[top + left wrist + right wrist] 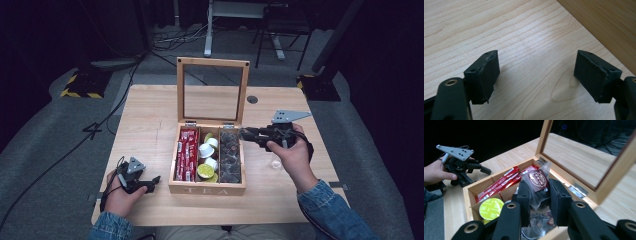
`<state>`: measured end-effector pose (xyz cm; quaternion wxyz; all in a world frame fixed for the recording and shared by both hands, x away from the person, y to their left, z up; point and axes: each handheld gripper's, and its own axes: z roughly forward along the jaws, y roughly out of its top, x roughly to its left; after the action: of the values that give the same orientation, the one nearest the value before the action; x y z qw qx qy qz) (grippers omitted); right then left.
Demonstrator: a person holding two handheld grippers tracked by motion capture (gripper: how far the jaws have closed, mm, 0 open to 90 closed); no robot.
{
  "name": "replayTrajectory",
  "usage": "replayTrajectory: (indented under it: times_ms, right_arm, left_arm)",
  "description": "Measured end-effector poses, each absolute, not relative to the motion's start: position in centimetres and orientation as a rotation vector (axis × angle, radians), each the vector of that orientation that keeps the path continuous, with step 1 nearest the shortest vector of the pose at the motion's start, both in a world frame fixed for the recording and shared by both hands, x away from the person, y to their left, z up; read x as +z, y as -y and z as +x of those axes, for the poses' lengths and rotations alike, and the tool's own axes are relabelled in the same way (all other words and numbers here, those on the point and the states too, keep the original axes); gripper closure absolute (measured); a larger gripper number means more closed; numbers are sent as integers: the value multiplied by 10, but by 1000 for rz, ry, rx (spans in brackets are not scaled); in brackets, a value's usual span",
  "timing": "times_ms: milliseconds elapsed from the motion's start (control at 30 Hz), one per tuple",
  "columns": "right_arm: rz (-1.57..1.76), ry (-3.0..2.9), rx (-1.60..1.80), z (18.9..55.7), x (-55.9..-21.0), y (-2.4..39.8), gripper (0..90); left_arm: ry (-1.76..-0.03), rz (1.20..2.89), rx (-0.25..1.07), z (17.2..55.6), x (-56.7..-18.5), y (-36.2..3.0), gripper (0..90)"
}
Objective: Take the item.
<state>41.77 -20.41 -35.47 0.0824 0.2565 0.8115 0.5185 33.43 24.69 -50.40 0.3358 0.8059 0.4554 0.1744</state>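
over the right-hand compartment of the wooden tea box [206, 188], the right gripper [539, 195] has its fingers [560, 201] pinched on a clear crinkly sachet [537, 181] with a dark red label, holding it just above the heap of like sachets [230, 156] that fills that compartment. judging by the creases and the way the film bunches between the pads, the sachet is light, soft and limp, and its glossy wrap looks slippery; it should not break, but it could slide out or fold over if the hold slackens. the grip sits on the body below the label, which seems the sound place, since the thin upper edge would only crumple. the glass lid [213, 91] stands upright close behind, so a lift wants care not to brush it. red stick packets [187, 154] lie in the left compartment and round capsules [207, 159], white and lime-green topped, in the middle one. near the box's front left corner, the left gripper [536, 75] rests low over the bare counter [524, 37] with its fingers [489, 72] spread apart and nothing between them
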Motion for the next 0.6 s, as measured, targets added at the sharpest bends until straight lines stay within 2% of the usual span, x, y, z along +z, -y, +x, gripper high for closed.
replayTrajectory:
  times_ms: [533, 600]
  right_arm:
    - [850, -2329, 1468, 409, -338, 262, 719]
    - [865, -2325, 1460, 409, -339, 267, 718]
  left_arm:
    - [-1179, 2113, 443, 336, -504, -247, 189]
    - [-1149, 2146, 421, 338, -505, -246, 121]
